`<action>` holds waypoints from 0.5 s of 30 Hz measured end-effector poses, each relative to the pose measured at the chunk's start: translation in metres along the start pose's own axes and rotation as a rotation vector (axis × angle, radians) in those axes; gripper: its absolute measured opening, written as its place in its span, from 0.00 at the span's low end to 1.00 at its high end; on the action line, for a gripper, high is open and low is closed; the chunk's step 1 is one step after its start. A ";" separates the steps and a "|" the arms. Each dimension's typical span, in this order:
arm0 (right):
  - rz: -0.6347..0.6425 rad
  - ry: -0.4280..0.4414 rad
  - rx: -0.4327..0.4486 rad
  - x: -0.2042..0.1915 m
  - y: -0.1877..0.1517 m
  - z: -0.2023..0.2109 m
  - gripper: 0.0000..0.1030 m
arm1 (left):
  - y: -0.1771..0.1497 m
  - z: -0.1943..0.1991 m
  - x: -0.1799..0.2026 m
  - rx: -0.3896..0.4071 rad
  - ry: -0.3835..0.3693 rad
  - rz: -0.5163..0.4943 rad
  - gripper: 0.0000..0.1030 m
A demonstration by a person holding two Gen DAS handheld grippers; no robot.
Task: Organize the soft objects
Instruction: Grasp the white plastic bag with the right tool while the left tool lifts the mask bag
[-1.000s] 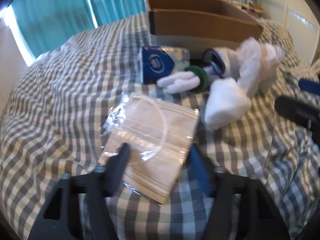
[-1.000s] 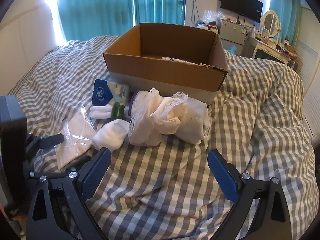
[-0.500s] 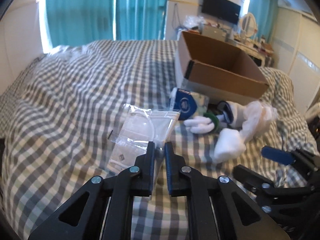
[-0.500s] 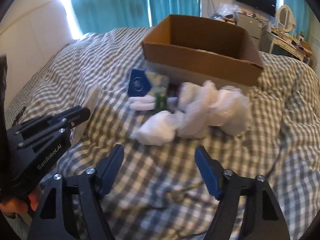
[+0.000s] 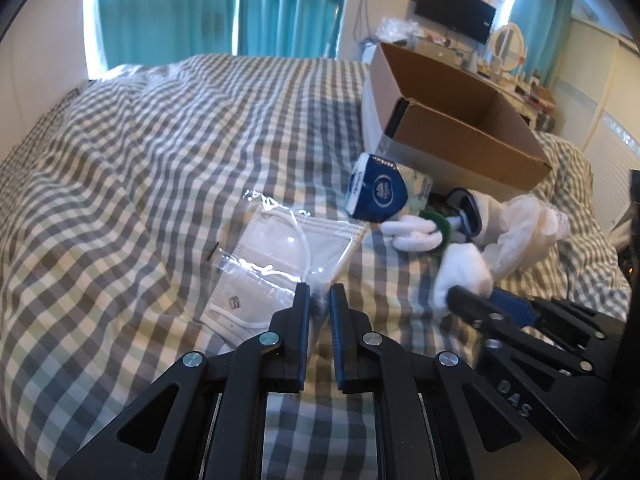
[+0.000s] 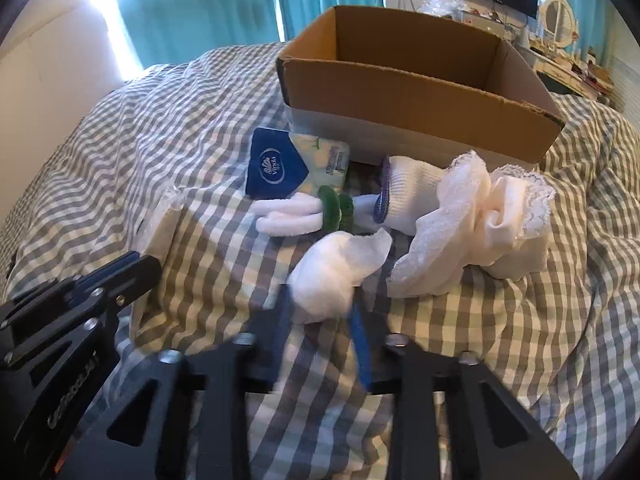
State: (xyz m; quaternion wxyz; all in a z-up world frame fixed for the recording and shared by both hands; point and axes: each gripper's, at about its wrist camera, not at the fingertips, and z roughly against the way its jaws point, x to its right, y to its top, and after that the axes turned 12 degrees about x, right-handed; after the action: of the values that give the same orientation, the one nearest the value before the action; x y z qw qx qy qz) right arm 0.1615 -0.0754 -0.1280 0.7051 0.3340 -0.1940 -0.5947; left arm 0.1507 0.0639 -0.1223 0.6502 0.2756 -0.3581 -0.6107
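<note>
A bagged face mask (image 5: 280, 256) lies on the checked bed. My left gripper (image 5: 319, 300) is shut on the bag's near corner. My right gripper (image 6: 320, 316) is closing around a white rolled sock (image 6: 336, 276), its fingers motion-blurred on either side; the sock also shows in the left wrist view (image 5: 460, 276). Behind lie a blue tissue pack (image 6: 280, 166), a white plush piece with green rings (image 6: 304, 216), a white glove with a blue cuff (image 6: 404, 196) and lacy white socks (image 6: 480, 220). An open cardboard box (image 6: 420, 92) stands beyond them.
The checked duvet (image 5: 140, 160) rises in folds on the left. Teal curtains (image 5: 200, 8) hang behind the bed. A dresser with a TV and a mirror (image 5: 508, 44) stands at the far right.
My left gripper has closed on the mask bag's corner and drawn back. My right gripper has moved in on the white rolled sock and narrowed around it.
</note>
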 end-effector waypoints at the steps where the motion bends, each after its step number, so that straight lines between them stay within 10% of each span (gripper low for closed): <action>1: 0.008 0.004 0.007 0.000 0.000 0.004 0.18 | 0.000 0.001 0.000 0.000 0.000 -0.001 0.09; 15: -0.002 0.095 0.109 0.017 0.002 0.076 0.13 | 0.017 0.029 0.012 0.038 -0.038 -0.026 0.08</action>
State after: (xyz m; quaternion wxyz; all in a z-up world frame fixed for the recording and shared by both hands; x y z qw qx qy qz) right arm 0.1161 -0.1102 -0.0757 0.6935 0.4001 -0.1921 -0.5674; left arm 0.1379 0.0556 -0.0898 0.6300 0.2807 -0.3785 -0.6173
